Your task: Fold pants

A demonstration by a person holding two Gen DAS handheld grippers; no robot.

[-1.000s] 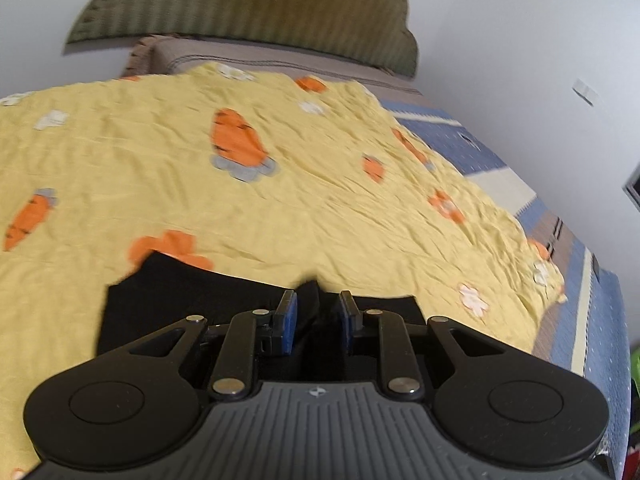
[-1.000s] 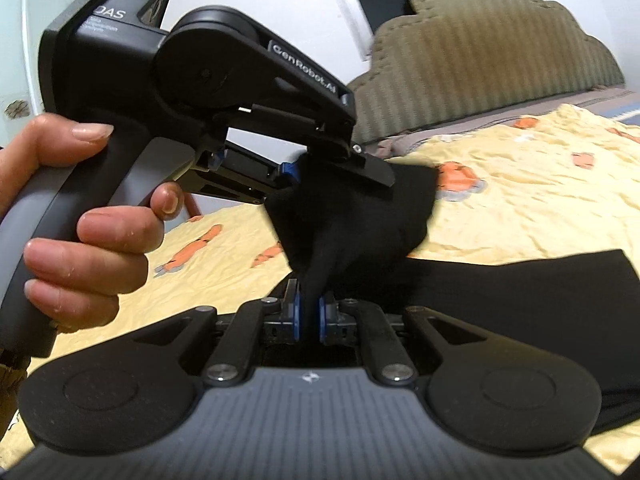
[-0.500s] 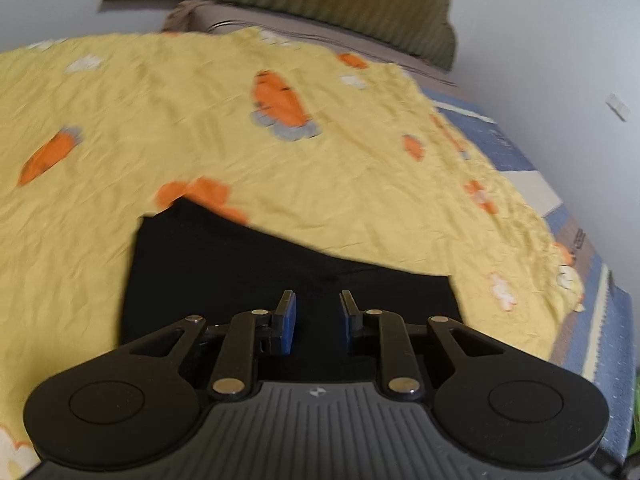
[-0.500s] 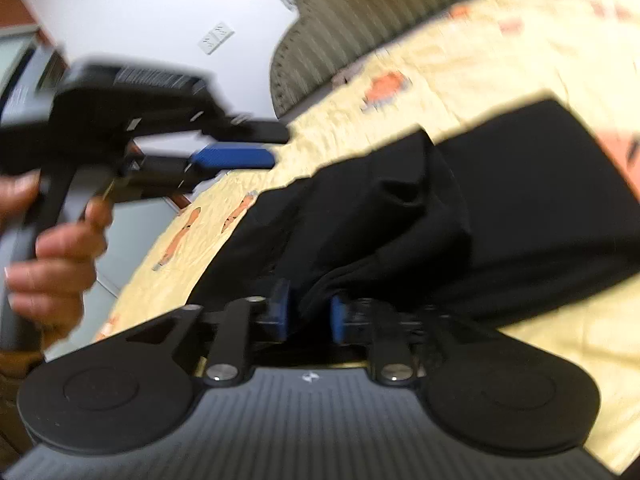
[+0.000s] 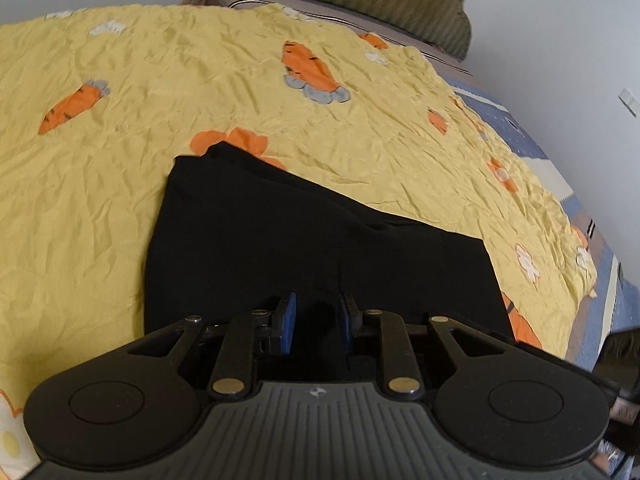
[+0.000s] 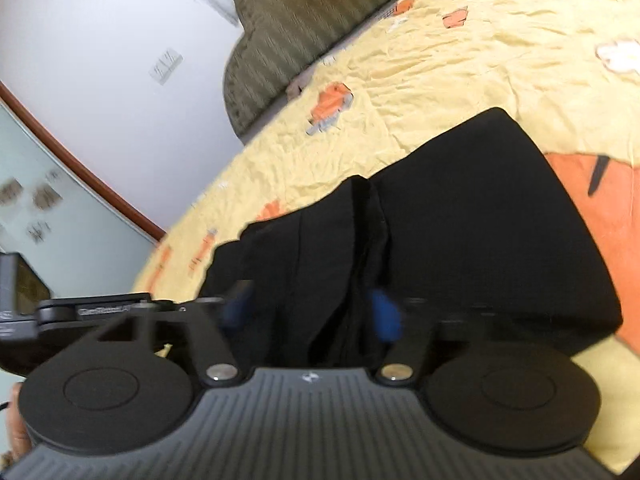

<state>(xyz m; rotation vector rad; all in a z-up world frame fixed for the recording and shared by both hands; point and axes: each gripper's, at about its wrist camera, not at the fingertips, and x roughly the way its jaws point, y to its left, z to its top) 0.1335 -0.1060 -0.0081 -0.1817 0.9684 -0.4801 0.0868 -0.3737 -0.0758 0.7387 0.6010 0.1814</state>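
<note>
**Two grippers over black pants on a carrot-print bed**

Two handheld grippers hang above a pair of black pants (image 5: 312, 248) lying folded on a yellow bedspread (image 5: 160, 92) printed with orange carrots and white flowers. The pants lie near the bed's foot end, well short of the olive ribbed headboard (image 6: 296, 28) at the far edge. In the left wrist view, the left gripper (image 5: 317, 318) points down at the near edge of the dark cloth, its blue-padded jaws parted with a gap between them and nothing clamped. In the right wrist view, the right gripper (image 6: 314, 314) is tilted and blurred, its jaws spread apart over a raised ridge of bunched fabric; the pads do not press on it. The bedspread's far side edge gives way to a blue and grey sheet (image 5: 516, 136) along the white wall.
</note>
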